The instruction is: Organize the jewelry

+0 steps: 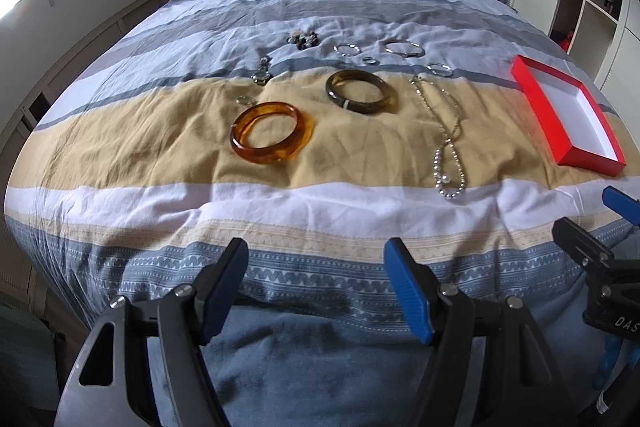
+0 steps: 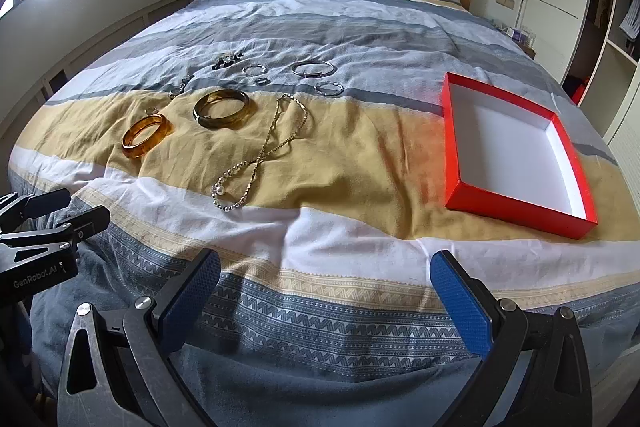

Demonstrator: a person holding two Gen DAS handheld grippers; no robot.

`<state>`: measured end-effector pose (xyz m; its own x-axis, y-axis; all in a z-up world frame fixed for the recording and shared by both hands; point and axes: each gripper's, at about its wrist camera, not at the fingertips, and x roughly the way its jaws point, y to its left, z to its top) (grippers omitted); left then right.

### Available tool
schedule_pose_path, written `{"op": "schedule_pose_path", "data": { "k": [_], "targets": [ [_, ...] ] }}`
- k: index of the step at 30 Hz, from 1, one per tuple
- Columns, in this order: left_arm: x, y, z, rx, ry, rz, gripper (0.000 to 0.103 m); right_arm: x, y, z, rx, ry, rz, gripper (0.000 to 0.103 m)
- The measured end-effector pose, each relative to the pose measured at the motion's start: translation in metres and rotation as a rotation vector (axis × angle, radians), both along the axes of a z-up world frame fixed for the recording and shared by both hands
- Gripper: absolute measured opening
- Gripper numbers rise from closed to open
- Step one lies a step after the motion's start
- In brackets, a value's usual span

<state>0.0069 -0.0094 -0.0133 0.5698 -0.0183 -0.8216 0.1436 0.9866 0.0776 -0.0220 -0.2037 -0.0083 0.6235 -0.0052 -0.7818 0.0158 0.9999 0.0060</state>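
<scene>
Jewelry's all laid out on the bed [image 2: 360,163], on the tan stripe & the grey one behind it; red box [image 2: 516,211] is my landmark, empty, white inside, sitting at the right.

Furthest left of the box: amber bangle [image 2: 146,135], w/ a tiny ring just behind it. Stiff, glossy, prob slippery — I'd pinch across one side of the rim, not span the whole hoop. Next toward the box, dark olive bangle [image 2: 223,109], same deal, rigid, looks heavier. Behind those, further up the bed: a watch-like piece [image 1: 262,74], a dark bead cluster [image 1: 304,39], several thin silver rings & a silver cuff [image 2: 313,68] — light, thin, hard to get under on soft bedding. Nearest the box but still well apart from it, the pearl-and-chain necklace [image 2: 260,155], lying in a long crossed loop. Limp, will dangle & tangle; I'd take it near the middle crossing so both ends lift together.

Pose: both my tools hang low at the foot of the bed, pointing up along it, nothing touched. Left gripper [image 1: 316,275] has its fingers spread apart, nothing in them. Right gripper [image 2: 326,287] likewise wide apart & empty, aimed just left of the box.
</scene>
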Motion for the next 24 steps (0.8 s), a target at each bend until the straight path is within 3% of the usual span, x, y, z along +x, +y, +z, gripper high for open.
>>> {"op": "schedule_pose_path", "data": {
  "k": [11, 24],
  "targets": [
    [0.0022, -0.0061, -0.0052, 0.0, 0.037, -0.023, 0.069, 0.0011, -0.0017, -0.0007, 0.01, -0.002, 0.001, 0.102],
    [0.006, 0.0, -0.0096, 0.004, 0.017, -0.012, 0.069, 0.0044, 0.004, -0.0057, 0.011, 0.025, 0.027, 0.102]
  ]
}}
